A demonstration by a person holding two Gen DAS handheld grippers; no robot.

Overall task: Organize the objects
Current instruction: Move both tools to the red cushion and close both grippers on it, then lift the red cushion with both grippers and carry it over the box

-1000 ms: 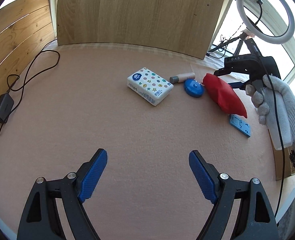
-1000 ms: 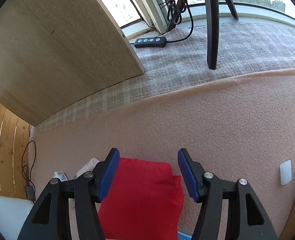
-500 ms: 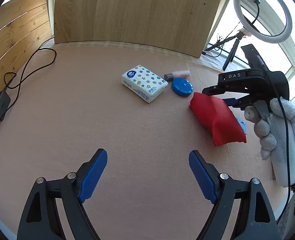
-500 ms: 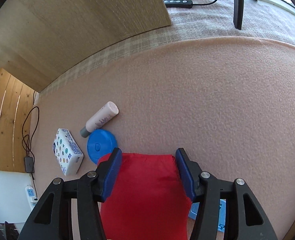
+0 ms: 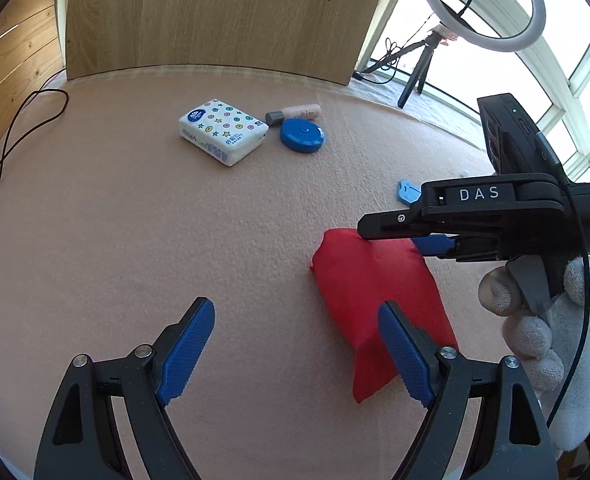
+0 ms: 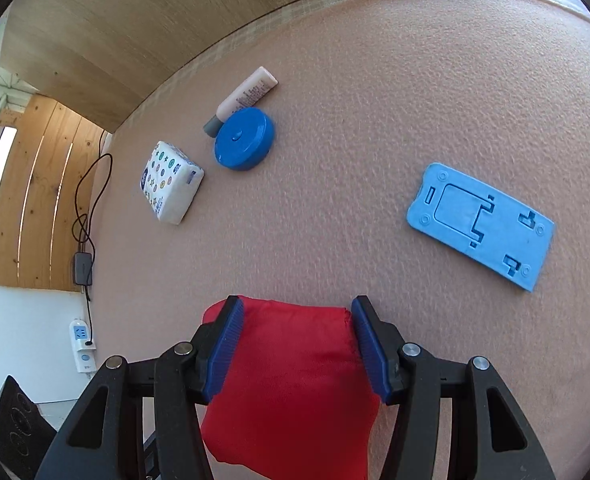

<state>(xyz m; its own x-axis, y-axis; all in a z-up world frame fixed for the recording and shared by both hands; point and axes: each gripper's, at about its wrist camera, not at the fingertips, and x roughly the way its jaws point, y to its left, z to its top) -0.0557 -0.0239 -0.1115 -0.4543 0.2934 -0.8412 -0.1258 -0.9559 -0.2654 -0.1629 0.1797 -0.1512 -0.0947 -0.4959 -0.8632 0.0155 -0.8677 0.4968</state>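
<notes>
Right gripper (image 6: 295,344) clamped on red pouch (image 6: 291,384), blue pads (image 6: 223,344) pressed into both sides at pouch's top edge, lower centre of right wrist view; pouch body hanging down between the arms toward bottom edge. In left wrist view same pouch (image 5: 375,304) at centre right, over pink mat (image 5: 135,220); contact with mat not clear. Right gripper (image 5: 423,240) coming in from right edge over pouch top, gloved hand (image 5: 535,320) wrapped round its handle at right. Left gripper (image 5: 295,344) spread wide, nothing between pads, bottom of left wrist view; its right pad (image 5: 403,352) overlapping pouch's lower part in frame, touching or not: cannot tell. Tissue pack (image 5: 223,132) with star and dot print at upper centre of left view, flat on mat. Blue round case (image 5: 302,135) just right of pack, small gap between. Tube (image 5: 295,113) lying flat just behind case, grey cap toward pack. In right wrist view: pack (image 6: 169,182) at left centre, case (image 6: 245,144) above right of it, tube (image 6: 243,100) touching or nearly touching case's upper left rim. Blue flat stand (image 6: 481,226) at right centre of right view, flat on mat, well apart from the other three; in left view only its corner (image 5: 407,192) showing behind right gripper. Wooden board (image 5: 223,16) upright along far mat edge, top of frame. Ring light (image 5: 483,4) on tripod at upper right by window. Black cable (image 5: 19,128) looping at left edge.
</notes>
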